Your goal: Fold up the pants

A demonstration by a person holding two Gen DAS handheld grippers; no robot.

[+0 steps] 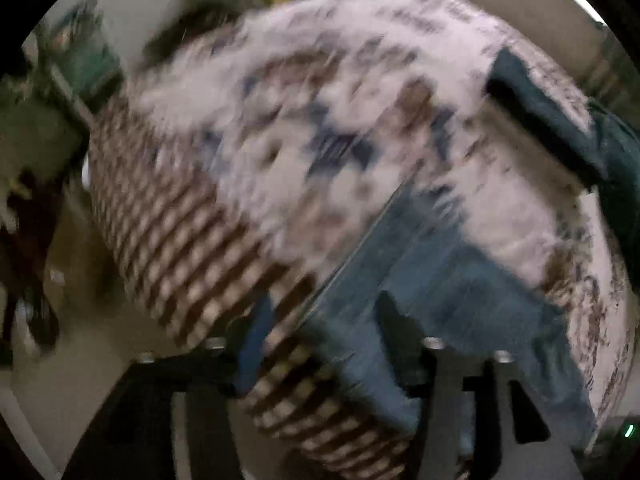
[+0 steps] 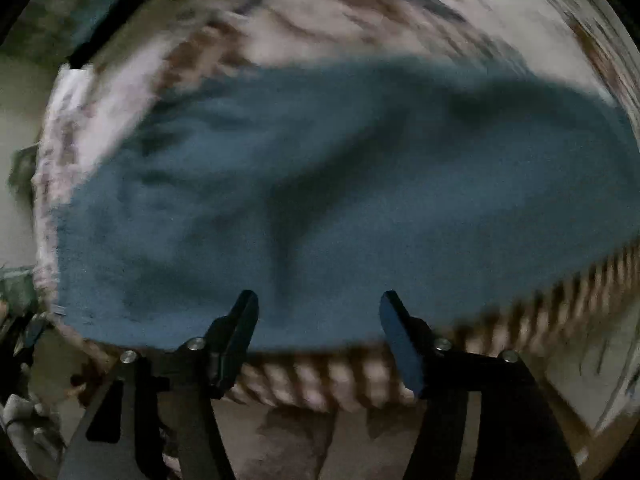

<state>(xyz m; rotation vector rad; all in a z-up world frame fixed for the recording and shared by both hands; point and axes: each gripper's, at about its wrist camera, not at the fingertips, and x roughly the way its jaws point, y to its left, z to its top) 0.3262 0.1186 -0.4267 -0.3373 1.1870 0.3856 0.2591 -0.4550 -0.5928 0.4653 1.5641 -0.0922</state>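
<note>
Blue denim pants (image 2: 340,184) lie spread on a bed with a white, brown and blue patterned cover (image 2: 360,12). In the left wrist view the pants (image 1: 440,280) lie at the lower right, blurred by motion. My left gripper (image 1: 320,344) is open, its fingers standing apart over the pants' edge and the bed's side. My right gripper (image 2: 318,328) is open and empty, fingers apart just before the pants' near edge. Nothing is held.
The bed's side shows a brown-and-cream striped skirt (image 1: 180,248), also in the right wrist view (image 2: 560,308). A dark teal cloth (image 1: 560,128) lies at the bed's far right. Dark furniture and clutter (image 1: 36,160) stand at left. Floor lies below the bed edge (image 2: 300,440).
</note>
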